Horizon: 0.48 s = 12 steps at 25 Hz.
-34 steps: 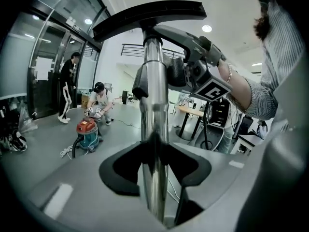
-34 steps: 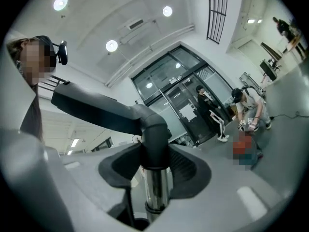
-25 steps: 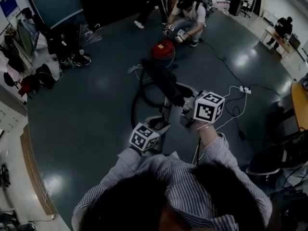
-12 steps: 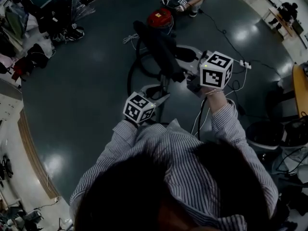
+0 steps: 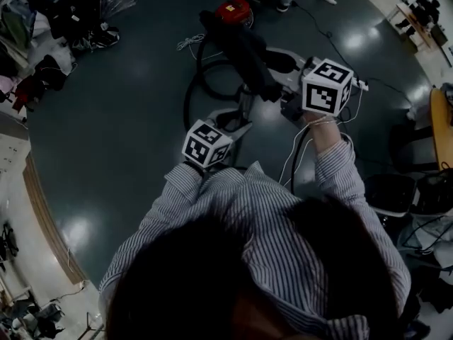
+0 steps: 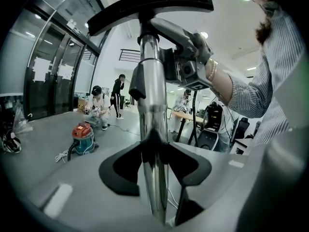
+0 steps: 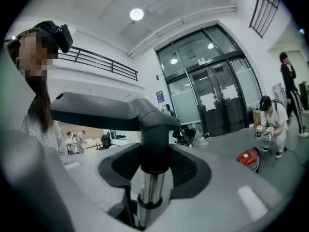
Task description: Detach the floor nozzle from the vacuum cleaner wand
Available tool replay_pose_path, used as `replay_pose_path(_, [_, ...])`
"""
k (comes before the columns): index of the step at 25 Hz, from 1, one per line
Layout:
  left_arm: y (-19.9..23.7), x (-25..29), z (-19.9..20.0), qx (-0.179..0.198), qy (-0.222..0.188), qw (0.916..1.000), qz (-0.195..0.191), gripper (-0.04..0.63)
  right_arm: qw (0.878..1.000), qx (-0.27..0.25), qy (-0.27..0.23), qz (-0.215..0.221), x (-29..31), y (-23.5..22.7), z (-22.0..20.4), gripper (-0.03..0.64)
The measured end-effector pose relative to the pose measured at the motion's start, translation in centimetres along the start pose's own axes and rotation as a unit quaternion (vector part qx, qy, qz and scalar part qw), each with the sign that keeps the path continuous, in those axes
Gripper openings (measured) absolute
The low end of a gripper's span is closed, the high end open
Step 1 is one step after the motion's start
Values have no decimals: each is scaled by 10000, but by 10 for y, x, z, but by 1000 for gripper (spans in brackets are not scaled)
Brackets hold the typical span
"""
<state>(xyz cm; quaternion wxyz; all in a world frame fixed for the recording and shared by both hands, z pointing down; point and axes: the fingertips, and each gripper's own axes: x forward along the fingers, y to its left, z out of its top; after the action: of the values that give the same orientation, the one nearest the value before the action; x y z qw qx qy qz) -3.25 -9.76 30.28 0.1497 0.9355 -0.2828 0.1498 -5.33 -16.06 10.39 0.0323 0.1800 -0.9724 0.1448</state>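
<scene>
Below, a dark, glossy floor [image 5: 127, 119], with a red canister vacuum [image 5: 233, 9] parked at 12 o'clock in the head view and a black hose [image 5: 187, 105] looping back at 11 o'clock. Crouched beyond the canister, at 12 o'clock, a person [image 6: 99, 108]. Held up off that floor, out ahead of the striped sleeves: the black floor nozzle [image 5: 241, 48], joined to the chrome wand [image 6: 150, 95], with the broad head topmost in both gripper views. Gripped in two places. Right tool [image 7: 153, 168] clamped on the nozzle's black neck, both pads against it, just above the bright tube. Left tool [image 6: 154, 163] clamped farther down on the bare wand, pads pressing in from 3 and 9 o'clock. From the head view, right tool near the left, at 1 o'clock of it.
</scene>
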Motion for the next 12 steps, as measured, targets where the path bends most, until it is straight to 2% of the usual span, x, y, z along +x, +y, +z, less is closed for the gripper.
replay_pose_path(2, [-1, -1, 2, 4, -42, 10000, -26, 179, 9999, 30, -117, -40, -1, 1, 3, 179])
replay_pose_path(7, [-2, -2, 7, -13, -114, 9999, -64, 178, 9973, 478, -553, 59, -7, 2, 8, 179])
replay_pose_path(12, [-1, 1, 5, -9, 72, 9999, -100, 176, 9986, -81, -386, -353, -10, -2, 6, 178])
